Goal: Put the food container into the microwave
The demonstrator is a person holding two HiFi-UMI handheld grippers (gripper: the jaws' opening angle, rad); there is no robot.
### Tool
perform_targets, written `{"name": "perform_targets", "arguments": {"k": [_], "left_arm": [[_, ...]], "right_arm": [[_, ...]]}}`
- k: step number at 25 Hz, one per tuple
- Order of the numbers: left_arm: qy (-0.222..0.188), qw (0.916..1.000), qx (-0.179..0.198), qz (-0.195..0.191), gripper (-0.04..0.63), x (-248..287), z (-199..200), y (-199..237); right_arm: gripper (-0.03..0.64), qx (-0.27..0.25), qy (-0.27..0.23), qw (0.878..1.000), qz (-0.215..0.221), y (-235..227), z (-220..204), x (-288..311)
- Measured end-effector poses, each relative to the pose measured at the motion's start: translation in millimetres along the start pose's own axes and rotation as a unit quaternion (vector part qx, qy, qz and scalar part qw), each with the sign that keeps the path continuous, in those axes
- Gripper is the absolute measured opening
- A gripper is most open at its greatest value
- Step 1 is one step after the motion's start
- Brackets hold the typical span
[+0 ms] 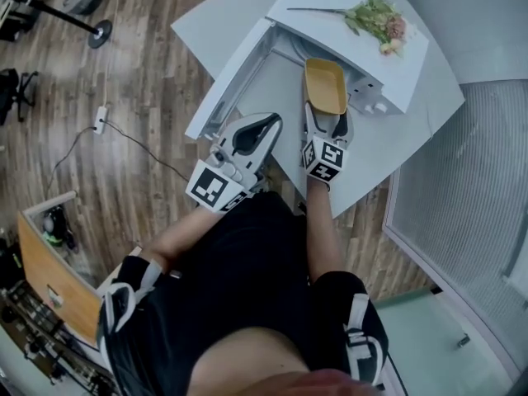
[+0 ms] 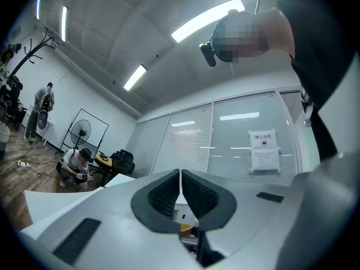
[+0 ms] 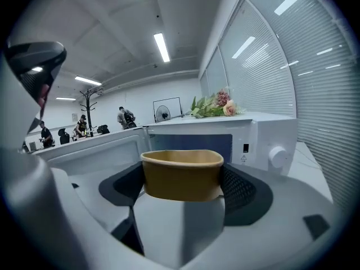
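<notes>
Right gripper view alone shows right tool (image 3: 181,191) clamping food container (image 3: 181,173).

White table (image 1: 400,151) w/ microwave (image 1: 363,56) on it, door open.

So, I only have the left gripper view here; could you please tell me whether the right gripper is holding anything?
Observer: Yes. The right gripper is shut on a mustard-yellow rectangular food container, with a jaw on each side.
Operator: Thank you. Is the microwave open?
Observer: It is. The white microwave has its door wide open, off to the left in the head view.
Operator: And is anything on top of it?
Observer: A bunch of flowers lies on its top.
</notes>
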State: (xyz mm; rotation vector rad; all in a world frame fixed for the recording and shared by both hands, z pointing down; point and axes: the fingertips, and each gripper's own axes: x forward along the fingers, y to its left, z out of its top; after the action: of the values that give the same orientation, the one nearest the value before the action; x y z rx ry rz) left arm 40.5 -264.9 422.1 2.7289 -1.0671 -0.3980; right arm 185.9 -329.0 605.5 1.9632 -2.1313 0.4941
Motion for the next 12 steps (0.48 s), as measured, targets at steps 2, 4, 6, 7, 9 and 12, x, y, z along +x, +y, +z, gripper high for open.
{"name": "perform_targets", "arguments": {"k": [2,4,6,7,9,12], "left_arm": [[0.002,1.0000,-0.009,0.004,0.032,10,-4,10],[0.004,0.9998,-0.017,0.007,0.032,18,-8,21],[0.005,0.9997,-0.022,0.009,0.032,25,-11,30],[0.005,0.9997,-0.024,0.010,0.032,29,-12,34],[0.006,0.9996,-0.026,0.009,0.032,34,-15,40],[0.011,0.9995,-0.030,0.008,0.032,40,-21,47]], "right_arm": [[0.443,0.000,0.004,1.000,-0.008,-6,-4,31],[0.443,0.003,0.010,1.000,-0.018,-14,-9,58],[0.443,0.004,0.018,0.999,-0.026,-21,-16,84],[0.443,0.004,0.022,0.999,-0.030,-24,-19,96],[0.443,0.002,0.029,0.999,-0.036,-29,-24,117],[0.443,-0.001,0.036,0.998,-0.045,-36,-30,144]]}}
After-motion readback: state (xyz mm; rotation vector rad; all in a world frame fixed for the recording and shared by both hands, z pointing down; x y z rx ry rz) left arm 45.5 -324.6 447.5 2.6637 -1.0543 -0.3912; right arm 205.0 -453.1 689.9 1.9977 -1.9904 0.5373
